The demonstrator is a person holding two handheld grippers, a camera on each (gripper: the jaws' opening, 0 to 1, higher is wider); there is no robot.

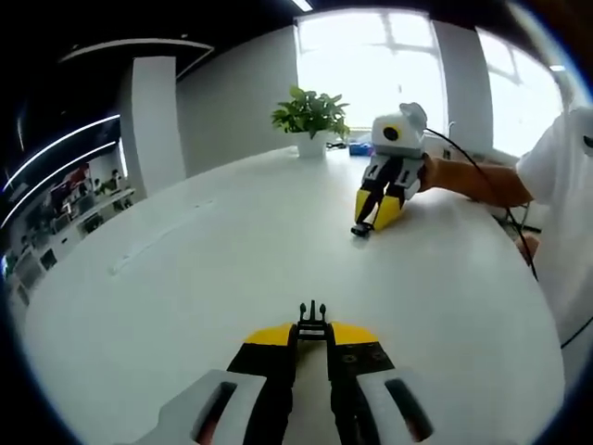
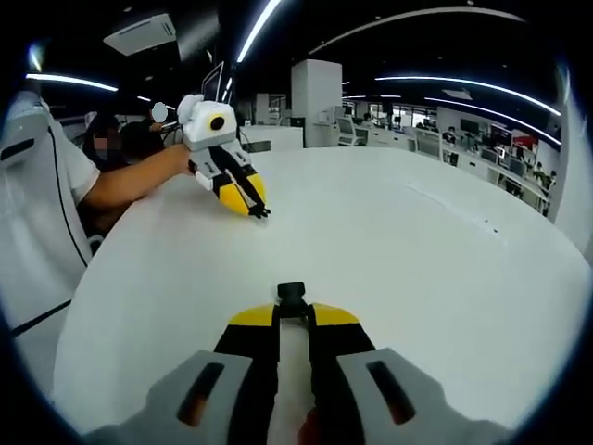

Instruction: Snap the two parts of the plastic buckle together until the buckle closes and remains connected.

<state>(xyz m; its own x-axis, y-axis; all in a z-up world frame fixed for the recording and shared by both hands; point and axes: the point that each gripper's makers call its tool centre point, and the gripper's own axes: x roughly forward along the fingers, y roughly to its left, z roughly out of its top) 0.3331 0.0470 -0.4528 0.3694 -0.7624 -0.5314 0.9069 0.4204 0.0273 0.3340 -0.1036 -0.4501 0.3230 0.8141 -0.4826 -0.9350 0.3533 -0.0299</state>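
The left tongs (image 1: pixel 312 326) are clamping the pronged half of the buckle (image 1: pixel 312 313), its black prongs sticking out past the yellow tips. In the right gripper view, the right tongs (image 2: pixel 292 313) are closing on the socket half of the buckle (image 2: pixel 291 295), a small black block poking out between the tips. Each pair of tongs is showing up in the other's view too: the right tongs (image 1: pixel 369 222) are sitting at the far right of the white bench (image 1: pixel 185 278) with a dark piece at their tip, and the left tongs (image 2: pixel 259 209) are appearing at the far left, held by a person's hand (image 2: pixel 176 159).

Judging by this, both halves are being gripped, but the two are staying well apart across the bench, tips facing each other. Bringing them together, lining up prongs with socket and pressing until the catch clicks is all still to do.

A potted plant (image 1: pixel 310 116) is standing at the far edge of the bench near the window. No brand, label or writing is readable on the tongs or on the buckle halves.
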